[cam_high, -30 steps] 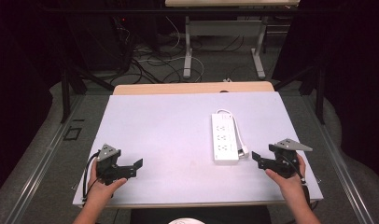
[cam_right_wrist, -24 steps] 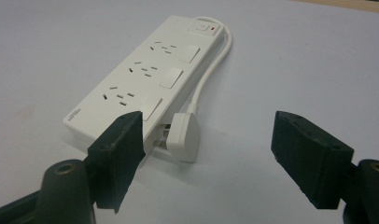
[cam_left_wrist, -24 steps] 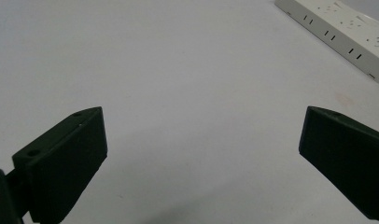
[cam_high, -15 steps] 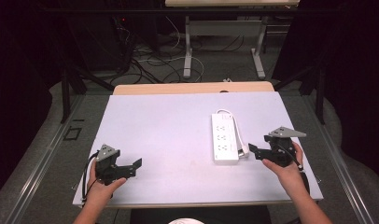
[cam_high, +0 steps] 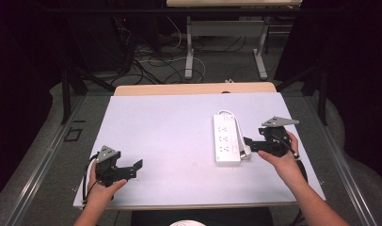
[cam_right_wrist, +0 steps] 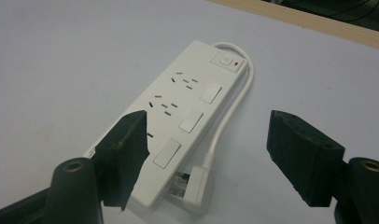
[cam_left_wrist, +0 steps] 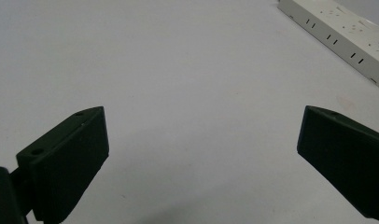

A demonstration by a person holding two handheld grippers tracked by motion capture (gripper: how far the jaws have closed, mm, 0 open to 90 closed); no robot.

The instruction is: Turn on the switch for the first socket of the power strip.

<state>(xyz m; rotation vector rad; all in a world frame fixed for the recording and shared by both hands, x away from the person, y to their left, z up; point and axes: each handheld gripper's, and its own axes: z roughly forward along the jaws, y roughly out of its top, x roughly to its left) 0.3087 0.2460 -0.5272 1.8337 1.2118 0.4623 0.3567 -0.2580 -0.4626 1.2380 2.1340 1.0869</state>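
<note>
Clearly, one white rigid plastic power strip (cam_high: 226,138) lies on the pale counter (cam_high: 170,127), its cord looped alongside, plug (cam_right_wrist: 195,185) at the near end.
Likely light, stiff and smooth; grip across its narrow body. Right claw (cam_high: 248,141) gapes beside it; left claw (cam_high: 138,167), well apart, spread and empty.

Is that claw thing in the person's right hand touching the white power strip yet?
Cannot tell. In the right gripper view the right gripper is open over the power strip; one jaw overlaps the strip's near end, hiding any gap.
</note>
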